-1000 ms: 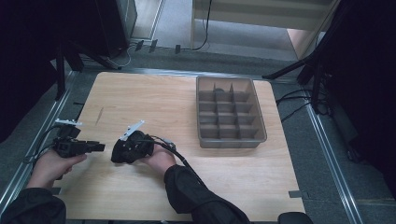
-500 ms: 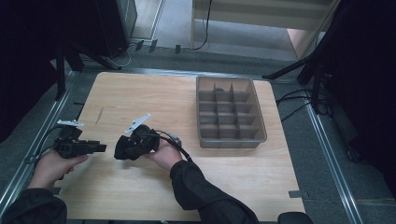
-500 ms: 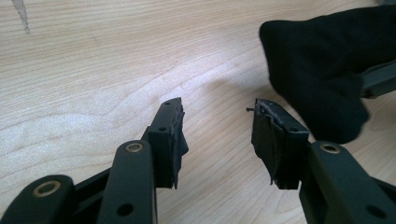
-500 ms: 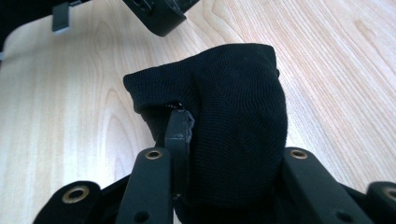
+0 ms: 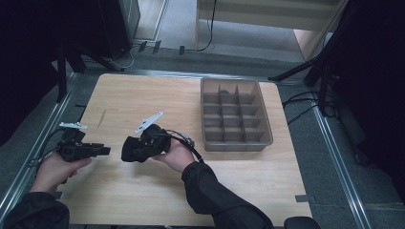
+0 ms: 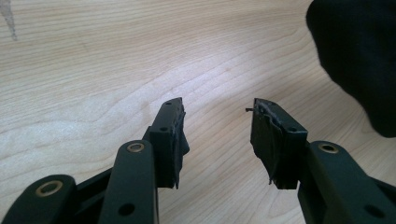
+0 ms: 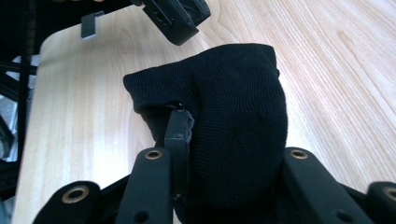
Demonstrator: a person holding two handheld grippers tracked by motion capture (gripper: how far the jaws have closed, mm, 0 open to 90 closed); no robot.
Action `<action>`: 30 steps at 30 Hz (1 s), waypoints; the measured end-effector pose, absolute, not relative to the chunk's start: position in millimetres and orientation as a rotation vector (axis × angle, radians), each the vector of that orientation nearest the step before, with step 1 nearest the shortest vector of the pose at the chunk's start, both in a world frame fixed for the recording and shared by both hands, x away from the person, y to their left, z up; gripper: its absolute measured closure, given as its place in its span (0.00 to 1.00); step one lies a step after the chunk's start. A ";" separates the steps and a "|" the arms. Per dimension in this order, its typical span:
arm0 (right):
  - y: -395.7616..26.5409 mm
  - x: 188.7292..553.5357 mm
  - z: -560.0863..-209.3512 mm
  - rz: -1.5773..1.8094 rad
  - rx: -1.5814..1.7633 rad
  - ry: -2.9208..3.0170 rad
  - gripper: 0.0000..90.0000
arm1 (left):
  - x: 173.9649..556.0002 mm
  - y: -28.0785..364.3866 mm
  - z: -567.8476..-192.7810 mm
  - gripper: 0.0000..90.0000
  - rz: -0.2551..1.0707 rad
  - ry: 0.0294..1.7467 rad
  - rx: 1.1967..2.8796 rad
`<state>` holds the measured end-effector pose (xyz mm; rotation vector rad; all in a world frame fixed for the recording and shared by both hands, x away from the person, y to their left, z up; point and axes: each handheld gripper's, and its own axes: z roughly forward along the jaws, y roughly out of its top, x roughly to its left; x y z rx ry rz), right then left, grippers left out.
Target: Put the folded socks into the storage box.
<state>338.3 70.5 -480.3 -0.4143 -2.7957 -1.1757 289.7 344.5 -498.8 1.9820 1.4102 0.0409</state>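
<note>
Gripping unlabelled black sock (image 7: 233,126).

Sock (image 7: 233,116): black, fine ribbed knit, plain, no pattern. Right gripper (image 5: 136,149) holding it: black, with brass-coloured rivets and a pale grey top plate. Left gripper (image 6: 217,140): black, same brass rivets. Table (image 5: 143,200) beneath both: light wood, wavy grain, one small grey smear beyond the left gripper. Tray (image 5: 267,129) beyond the right gripper: translucent grey.
</note>
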 end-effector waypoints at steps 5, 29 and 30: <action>59.7 338.3 -472.4 -1.162 -0.376 -2.808 0.74 | 291.5 337.8 -498.6 0.57 0.040 1.393 2.005; -9.4 345.6 -443.9 -1.177 -0.501 -2.824 0.74 | 309.5 306.0 -495.5 0.55 0.014 1.298 2.069; -11.9 346.0 -442.8 -1.180 -0.503 -2.827 0.74 | 310.1 305.3 -495.9 0.55 0.001 1.298 2.066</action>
